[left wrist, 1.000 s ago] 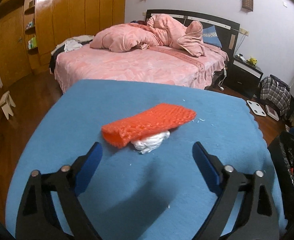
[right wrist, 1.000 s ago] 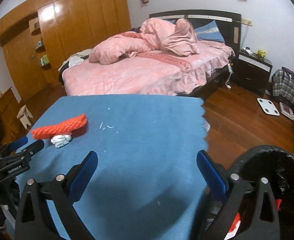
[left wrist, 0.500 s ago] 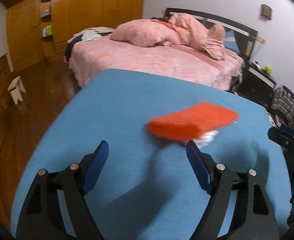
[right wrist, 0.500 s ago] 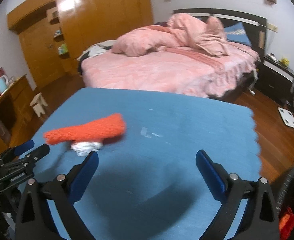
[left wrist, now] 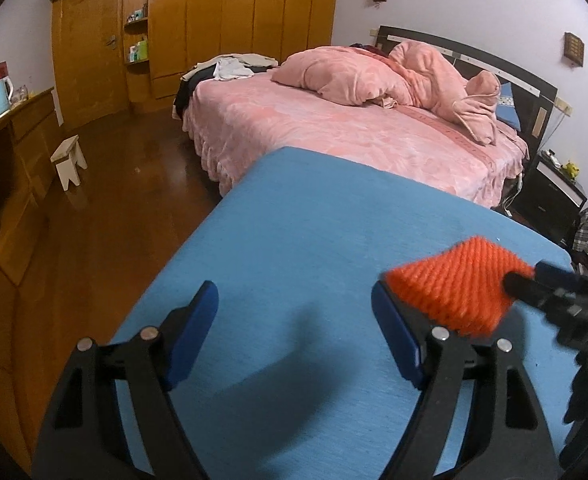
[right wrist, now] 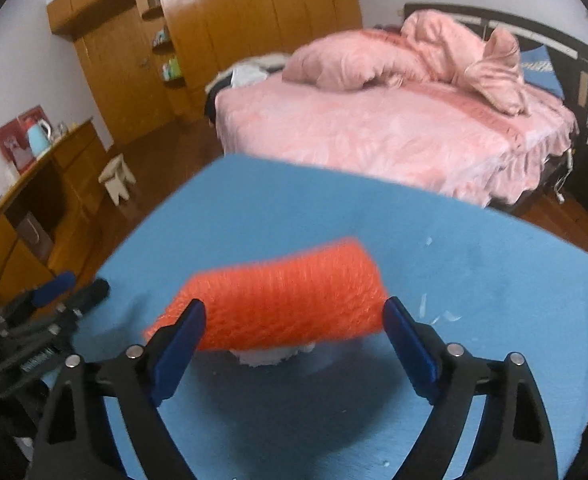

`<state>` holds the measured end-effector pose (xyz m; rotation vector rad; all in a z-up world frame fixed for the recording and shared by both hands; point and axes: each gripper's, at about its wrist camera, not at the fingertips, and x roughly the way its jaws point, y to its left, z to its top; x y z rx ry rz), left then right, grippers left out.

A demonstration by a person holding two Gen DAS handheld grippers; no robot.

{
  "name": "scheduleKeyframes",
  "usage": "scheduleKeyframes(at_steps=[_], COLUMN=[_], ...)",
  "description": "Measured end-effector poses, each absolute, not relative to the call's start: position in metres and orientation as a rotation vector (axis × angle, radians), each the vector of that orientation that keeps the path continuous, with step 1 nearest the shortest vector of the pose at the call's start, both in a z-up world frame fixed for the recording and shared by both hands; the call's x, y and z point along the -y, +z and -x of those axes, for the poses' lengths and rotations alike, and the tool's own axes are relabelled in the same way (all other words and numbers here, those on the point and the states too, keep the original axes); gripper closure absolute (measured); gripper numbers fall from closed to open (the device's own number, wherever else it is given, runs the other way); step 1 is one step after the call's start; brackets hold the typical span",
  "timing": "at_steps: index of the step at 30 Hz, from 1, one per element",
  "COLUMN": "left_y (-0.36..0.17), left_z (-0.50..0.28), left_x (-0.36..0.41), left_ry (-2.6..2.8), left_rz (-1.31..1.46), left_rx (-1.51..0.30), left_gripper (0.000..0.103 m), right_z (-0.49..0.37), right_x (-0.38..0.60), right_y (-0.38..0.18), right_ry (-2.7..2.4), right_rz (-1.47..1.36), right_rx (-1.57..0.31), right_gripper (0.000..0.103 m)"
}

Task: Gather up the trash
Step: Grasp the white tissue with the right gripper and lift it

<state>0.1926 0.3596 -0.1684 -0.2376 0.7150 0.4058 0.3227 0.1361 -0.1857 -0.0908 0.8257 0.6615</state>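
Observation:
An orange foam net sleeve (right wrist: 282, 300) lies on the blue tablecloth (right wrist: 494, 280), with a crumpled white tissue (right wrist: 266, 356) under its near edge. My right gripper (right wrist: 294, 332) is open, its blue pads on either side of the sleeve, close to it. In the left wrist view the sleeve (left wrist: 454, 284) sits at the right, just beyond the right pad, and the right gripper's tip (left wrist: 550, 284) shows next to it. My left gripper (left wrist: 294, 332) is open and empty over bare cloth (left wrist: 294, 240). It also shows at the left of the right wrist view (right wrist: 54, 296).
A pink bed (left wrist: 354, 128) stands right behind the table. Wooden wardrobes (left wrist: 214, 20) line the far wall. A small white stool (left wrist: 68, 160) and a wooden sideboard with a blue kettle (left wrist: 0, 96) are at the left. Small white scraps (right wrist: 434, 312) lie on the cloth.
My right gripper has swung left and closed in on the orange sleeve, which now sits between its pads. My left gripper has turned left, so the sleeve slid to its right.

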Motion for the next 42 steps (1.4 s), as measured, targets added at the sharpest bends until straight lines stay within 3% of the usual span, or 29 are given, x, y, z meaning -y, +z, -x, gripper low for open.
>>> scheduleKeyframes(at_steps=[5, 10, 16, 20, 26, 36, 39, 41, 42], left_y=[-0.174, -0.176, -0.175, -0.176, -0.179, -0.181, -0.181, -0.181, -0.181], left_z=[-0.193, -0.193, -0.191, -0.191, -0.192, -0.192, -0.191, -0.191, -0.192], left_x=[-0.363, -0.361, -0.358, -0.358, -0.358, -0.353, -0.352, -0.353, -0.352], left_ry=[0.409, 0.402, 0.399, 0.399, 0.4, 0.391, 0.392, 0.393, 0.394], left_rz=[0.247, 0.251, 0.259, 0.254, 0.259, 0.258, 0.255, 0.258, 0.259], left_rx=[-0.726, -0.731, -0.723, -0.726, -0.732, -0.733, -0.734, -0.734, -0.735], left_gripper=[0.026, 0.026, 0.026, 0.026, 0.026, 0.026, 0.026, 0.026, 0.026], right_z=[-0.318, -0.313, -0.317, -0.314, -0.297, -0.299, -0.303, -0.305, -0.305], right_x=[-0.139, -0.138, -0.14, -0.139, -0.124, -0.126, -0.136, -0.14, -0.141], right_y=[-0.206, -0.203, -0.201, -0.202, -0.205, -0.214, -0.215, -0.217, -0.218], right_ry=[0.721, 0.749, 0.755, 0.762, 0.757, 0.712, 0.719, 0.736, 0.75], right_rz=[0.078, 0.066, 0.062, 0.075, 0.057, 0.087, 0.086, 0.086, 0.077], right_rx=[-0.894, -0.87, -0.896, -0.914, -0.908, -0.878, -0.872, -0.886, -0.894], right_gripper=[0.051, 0.06, 0.054, 0.039, 0.027, 0.03, 0.04, 0.064, 0.072])
